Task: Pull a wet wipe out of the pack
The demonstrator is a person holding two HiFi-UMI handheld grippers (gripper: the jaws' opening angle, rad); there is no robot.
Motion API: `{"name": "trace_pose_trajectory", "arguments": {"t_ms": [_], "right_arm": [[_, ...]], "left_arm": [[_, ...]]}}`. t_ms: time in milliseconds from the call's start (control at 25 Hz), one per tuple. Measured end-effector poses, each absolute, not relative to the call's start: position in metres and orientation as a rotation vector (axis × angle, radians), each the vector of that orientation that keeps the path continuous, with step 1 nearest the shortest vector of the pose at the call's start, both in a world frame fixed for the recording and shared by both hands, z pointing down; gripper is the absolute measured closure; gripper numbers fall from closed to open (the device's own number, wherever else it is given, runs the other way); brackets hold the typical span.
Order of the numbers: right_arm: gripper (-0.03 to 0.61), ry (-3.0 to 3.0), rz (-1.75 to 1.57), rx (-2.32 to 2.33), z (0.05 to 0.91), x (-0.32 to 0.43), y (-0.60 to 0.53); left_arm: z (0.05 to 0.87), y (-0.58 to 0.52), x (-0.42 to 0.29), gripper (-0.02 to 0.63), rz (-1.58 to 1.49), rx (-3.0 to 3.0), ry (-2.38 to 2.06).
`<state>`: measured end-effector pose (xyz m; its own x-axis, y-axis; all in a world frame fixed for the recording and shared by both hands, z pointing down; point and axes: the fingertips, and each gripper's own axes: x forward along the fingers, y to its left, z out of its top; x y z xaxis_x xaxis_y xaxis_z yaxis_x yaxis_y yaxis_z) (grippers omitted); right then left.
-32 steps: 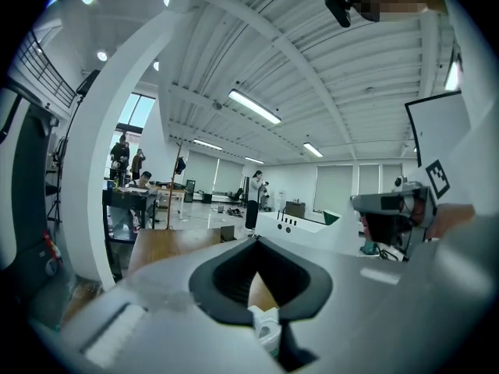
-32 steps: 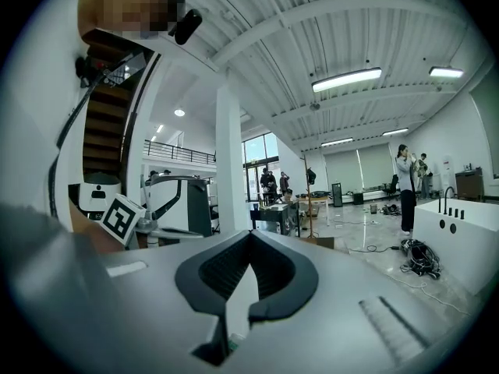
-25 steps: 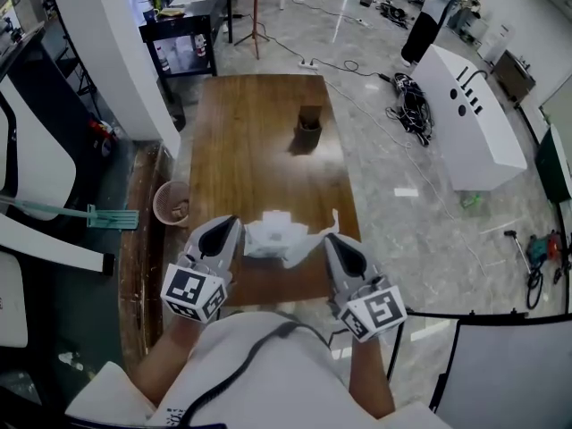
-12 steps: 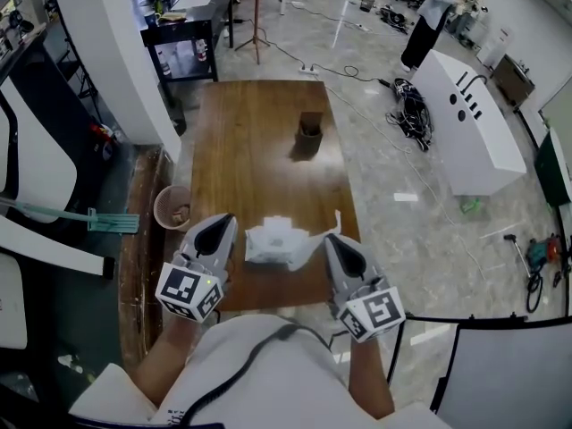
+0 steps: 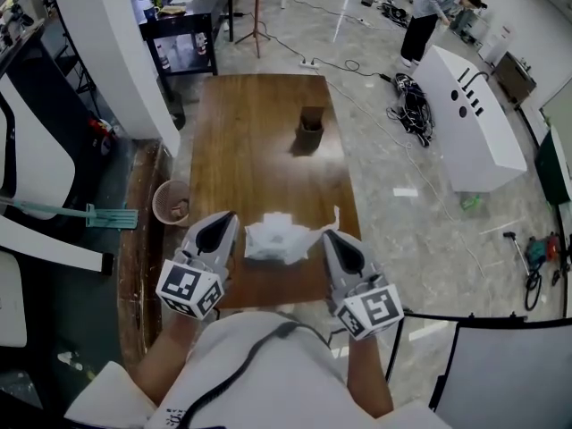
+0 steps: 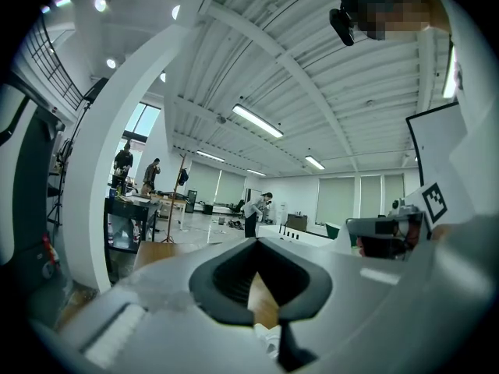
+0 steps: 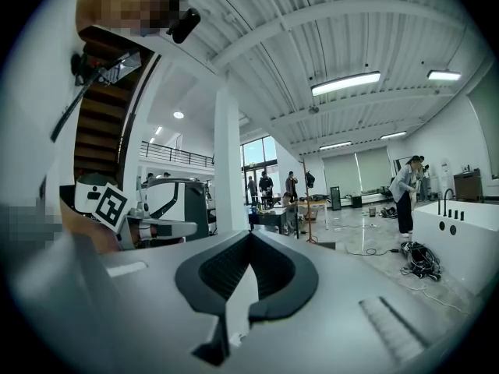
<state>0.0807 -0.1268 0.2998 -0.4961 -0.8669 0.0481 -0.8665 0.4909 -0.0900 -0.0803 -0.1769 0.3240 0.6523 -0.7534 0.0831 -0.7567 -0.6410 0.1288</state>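
The white wet wipe pack [image 5: 273, 238] lies near the front edge of the wooden table [image 5: 250, 141], between my two grippers. My left gripper [image 5: 221, 222] is just left of the pack, shut with nothing in it. In the left gripper view its jaws [image 6: 256, 246] meet, with the table and a bit of white pack showing below. My right gripper [image 5: 332, 238] is to the right of the pack, shut on a wet wipe [image 5: 334, 216] that trails back to the pack. The right gripper view shows the white sheet [image 7: 238, 296] pinched between the jaws [image 7: 249, 238].
A dark cup [image 5: 310, 126] stands further back on the table. On the floor to the left is a waste basket [image 5: 172, 203]. Right of the table are a white counter [image 5: 474, 114] and a cable bundle [image 5: 411, 101]. A person [image 5: 427, 14] stands at the back.
Hardly anything: both grippers stay where they were, and the wipe still runs from the pack to the right gripper.
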Motion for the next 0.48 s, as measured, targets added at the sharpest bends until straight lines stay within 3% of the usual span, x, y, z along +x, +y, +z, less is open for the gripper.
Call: {"name": "trace_pose_trajectory", "arguments": {"t_ms": [480], "right_arm": [[0.572,2.731,-0.176,-1.573,0.3001,0.0792,-0.1321]], "left_arm": [[0.3266,-0.1804,-0.0807,0.609,0.043,2.706,-1.242]]}}
